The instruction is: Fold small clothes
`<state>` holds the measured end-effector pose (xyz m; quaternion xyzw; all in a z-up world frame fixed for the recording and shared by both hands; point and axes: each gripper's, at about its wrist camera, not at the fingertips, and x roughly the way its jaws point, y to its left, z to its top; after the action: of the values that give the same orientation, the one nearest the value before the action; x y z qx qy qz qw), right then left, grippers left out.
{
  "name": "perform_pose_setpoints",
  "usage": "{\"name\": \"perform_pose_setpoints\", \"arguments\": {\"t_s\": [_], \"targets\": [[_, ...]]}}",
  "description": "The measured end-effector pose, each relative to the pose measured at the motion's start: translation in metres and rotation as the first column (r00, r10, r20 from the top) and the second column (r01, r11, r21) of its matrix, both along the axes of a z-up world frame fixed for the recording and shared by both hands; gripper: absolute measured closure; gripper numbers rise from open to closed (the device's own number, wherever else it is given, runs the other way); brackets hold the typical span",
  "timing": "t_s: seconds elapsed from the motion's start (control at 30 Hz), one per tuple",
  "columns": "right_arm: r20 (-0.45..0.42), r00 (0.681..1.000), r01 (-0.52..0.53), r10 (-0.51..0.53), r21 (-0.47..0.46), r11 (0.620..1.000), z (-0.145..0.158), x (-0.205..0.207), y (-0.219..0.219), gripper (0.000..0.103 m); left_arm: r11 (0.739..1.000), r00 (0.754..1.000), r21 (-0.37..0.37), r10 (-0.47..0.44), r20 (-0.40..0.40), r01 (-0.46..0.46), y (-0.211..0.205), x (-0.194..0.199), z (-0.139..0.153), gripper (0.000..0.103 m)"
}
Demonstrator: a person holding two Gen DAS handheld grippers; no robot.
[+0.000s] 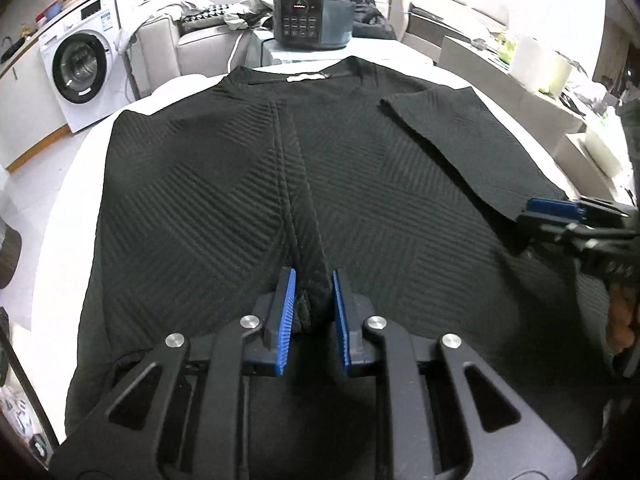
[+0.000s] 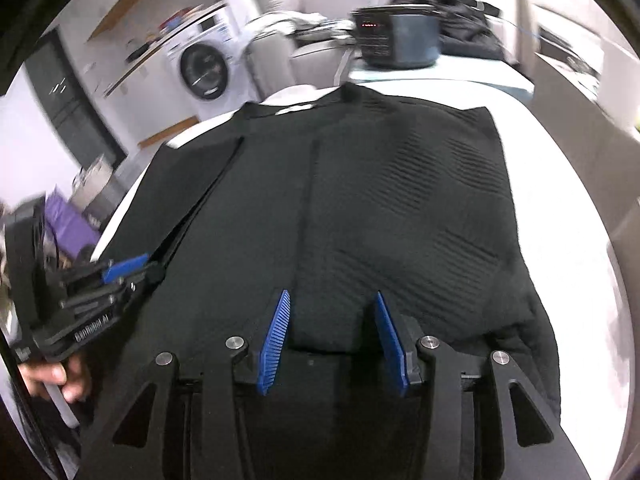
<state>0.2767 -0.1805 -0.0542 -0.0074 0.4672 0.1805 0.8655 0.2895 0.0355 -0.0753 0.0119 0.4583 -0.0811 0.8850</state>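
Across a white round surface (image 1: 492, 96) lies a black ribbed top (image 1: 200, 200), spread flat with its neckline and white label toward the far edge and one sleeve (image 1: 440, 140) folded inward over the body. Beyond the surface stands a dark electric cooker (image 1: 314, 18) on a low stand, with a white washing machine (image 1: 80, 68) to the left, a pale sofa (image 1: 192, 40) strewn with clothes, and boxes to the right. Near the hem, the left gripper (image 1: 314, 300) is clenched on a raised ridge of the top's fabric between its blue pads. The right gripper (image 2: 332, 332) stands parted over the cloth, released, grasping nothing.
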Motion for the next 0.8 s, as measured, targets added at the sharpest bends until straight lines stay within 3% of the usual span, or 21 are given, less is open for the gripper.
{"name": "perform_pose_setpoints", "arguments": {"t_s": [0.13, 0.2, 0.23, 0.27, 0.43, 0.5, 0.6, 0.63, 0.7, 0.77, 0.8], "targets": [[0.019, 0.998, -0.053, 0.056, -0.136, 0.989, -0.01, -0.003, 0.013, 0.056, 1.0, 1.0, 0.008, -0.011, -0.016, 0.012, 0.001, -0.002, -0.005, 0.086], [0.043, 0.997, -0.055, 0.064, -0.184, 0.981, -0.012, -0.008, 0.015, 0.069, 1.0, 1.0, 0.012, -0.007, -0.015, 0.008, 0.0, -0.003, -0.005, 0.086], [0.048, 0.996, -0.066, 0.076, -0.186, 0.98, -0.012, -0.01, 0.015, 0.081, 1.0, 1.0, 0.015, -0.007, -0.014, 0.007, 0.0, -0.003, -0.005, 0.086], [0.047, 0.995, -0.076, 0.085, -0.176, 0.982, -0.011, -0.012, 0.015, 0.085, 1.0, 1.0, 0.014, -0.006, -0.013, 0.007, 0.0, -0.005, -0.005, 0.086], [0.073, 0.992, -0.088, 0.099, -0.14, 0.986, 0.001, -0.012, 0.016, 0.094, 1.0, 1.0, -0.02, 0.002, -0.02, -0.002, 0.005, -0.005, -0.005, 0.086], [0.067, 0.992, -0.097, 0.105, -0.119, 0.988, 0.005, -0.01, 0.019, 0.094, 1.0, 1.0, -0.027, 0.004, -0.021, -0.004, 0.007, -0.005, -0.005, 0.086], [-0.007, 0.991, -0.135, 0.136, -0.168, 0.977, -0.008, -0.004, 0.029, 0.091, 0.999, 1.0, -0.037, 0.001, -0.029, -0.002, 0.007, -0.006, -0.004, 0.081], [-0.002, 0.991, -0.131, 0.132, -0.151, 0.98, -0.006, -0.007, 0.027, 0.087, 0.999, 0.999, -0.05, 0.008, -0.036, -0.01, 0.01, -0.007, -0.002, 0.077], [-0.026, 0.991, -0.137, 0.135, -0.098, 0.986, -0.001, -0.01, 0.021, 0.076, 0.995, 0.999, -0.097, 0.025, -0.033, -0.028, 0.016, -0.011, 0.005, 0.055], [-0.009, 0.99, -0.141, 0.141, -0.003, 0.99, 0.01, -0.016, 0.013, 0.063, 0.986, 0.999, -0.161, 0.05, 0.008, -0.048, 0.025, -0.014, 0.016, 0.044], [0.007, 0.99, -0.14, 0.14, 0.041, 0.989, 0.015, -0.017, 0.009, 0.063, 0.981, 0.998, -0.188, 0.058, 0.027, -0.052, 0.03, -0.013, 0.02, 0.043]]}}
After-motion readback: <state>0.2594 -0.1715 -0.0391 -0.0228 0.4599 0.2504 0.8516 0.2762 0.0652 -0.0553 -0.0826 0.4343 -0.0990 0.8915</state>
